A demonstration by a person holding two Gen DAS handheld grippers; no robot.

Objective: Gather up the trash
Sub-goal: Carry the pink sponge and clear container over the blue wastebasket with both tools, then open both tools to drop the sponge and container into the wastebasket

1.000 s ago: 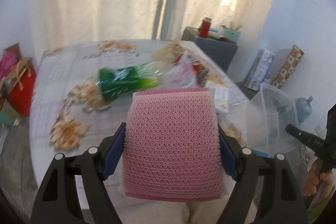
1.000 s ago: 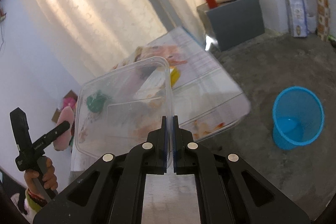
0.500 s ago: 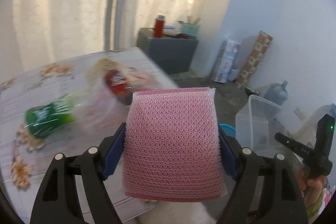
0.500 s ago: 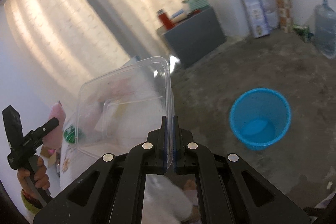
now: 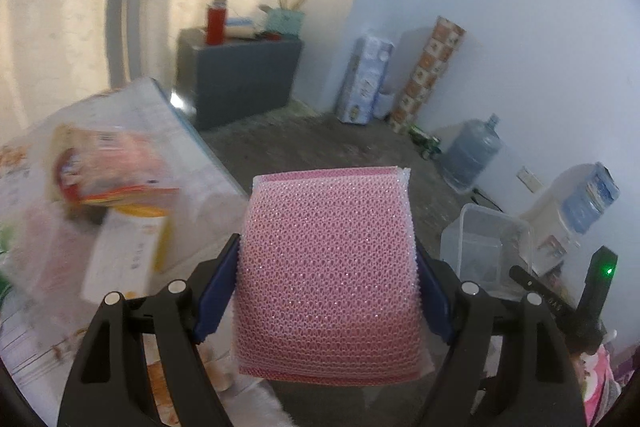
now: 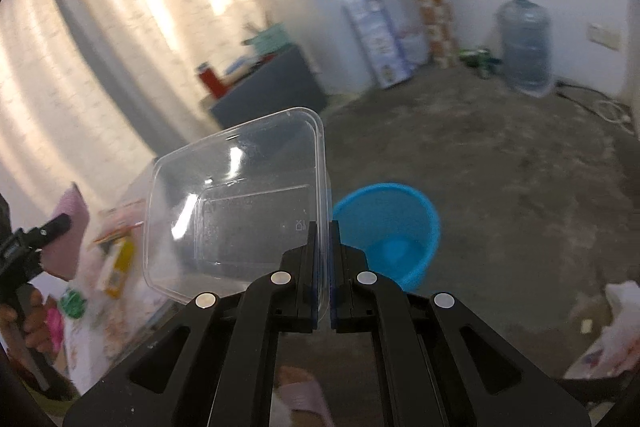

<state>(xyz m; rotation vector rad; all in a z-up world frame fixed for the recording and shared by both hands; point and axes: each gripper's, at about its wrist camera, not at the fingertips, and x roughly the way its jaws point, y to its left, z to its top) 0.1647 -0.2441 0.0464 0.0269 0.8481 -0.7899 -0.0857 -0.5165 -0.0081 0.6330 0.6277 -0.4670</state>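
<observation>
My left gripper (image 5: 328,263) is shut on a pink mesh sponge (image 5: 330,267) and holds it in the air past the table's edge. My right gripper (image 6: 323,247) is shut on the rim of a clear plastic food container (image 6: 236,199), held up on its side; the container also shows in the left wrist view (image 5: 486,251). A blue bin (image 6: 390,227) stands on the floor just right of the right gripper's fingertips. Snack wrappers (image 5: 116,175) and a box (image 5: 124,251) lie blurred on the table (image 5: 192,155) at the left.
A dark cabinet (image 5: 240,75) with a red flask (image 5: 216,23) stands by the curtain. Cartons (image 5: 366,79) and a water jug (image 6: 524,43) stand along the wall. A white bag (image 6: 616,331) lies on the concrete floor at the right.
Both grippers have swung right, away from the table and towards the open floor. The blue bin now sits closer to the right gripper's fingertips. Both grips are unchanged.
</observation>
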